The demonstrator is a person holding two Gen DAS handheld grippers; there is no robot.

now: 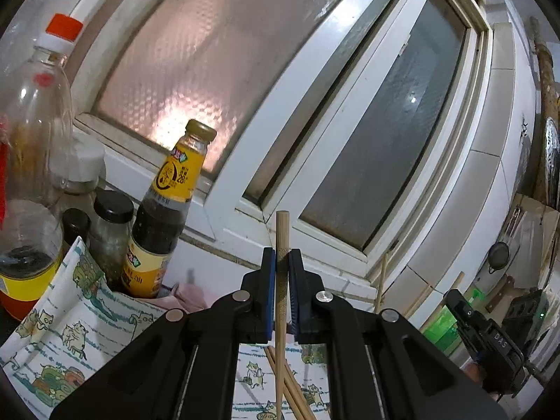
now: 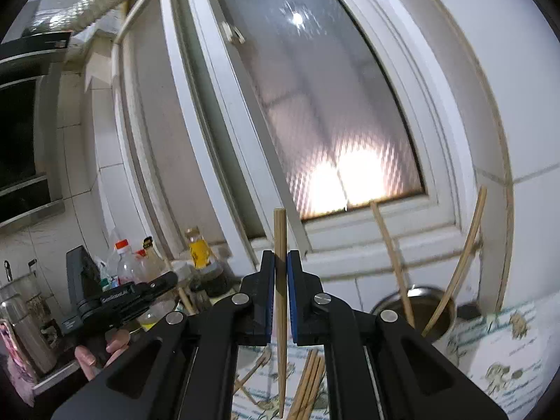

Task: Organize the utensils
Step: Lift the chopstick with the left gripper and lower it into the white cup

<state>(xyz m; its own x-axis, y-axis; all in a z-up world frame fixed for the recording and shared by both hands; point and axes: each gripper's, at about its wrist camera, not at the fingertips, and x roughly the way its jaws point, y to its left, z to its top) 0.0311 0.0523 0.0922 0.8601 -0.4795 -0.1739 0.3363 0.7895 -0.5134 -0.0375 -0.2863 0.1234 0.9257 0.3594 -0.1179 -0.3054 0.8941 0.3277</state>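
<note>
My left gripper [image 1: 282, 256] is shut on one wooden chopstick [image 1: 282, 229], which stands upright between the blue pads. More loose chopsticks [image 1: 292, 390] lie below it on a cat-print cloth [image 1: 80, 332]. My right gripper [image 2: 280, 257] is likewise shut on a single upright chopstick [image 2: 279, 231], above several loose chopsticks [image 2: 311, 378] on the same cloth [image 2: 507, 346]. To the right of it stands a round metal holder [image 2: 446, 301] with two chopsticks [image 2: 392, 259] leaning in it against the wall.
Sauce bottles [image 1: 168, 217] and spice jars [image 1: 112, 224] crowd the sill at the left, with a tall clear bottle [image 1: 35, 133]. A frosted window [image 2: 332, 122] fills the back. A steel flask [image 2: 21, 322] stands far left, near a person's hand [image 2: 101, 353].
</note>
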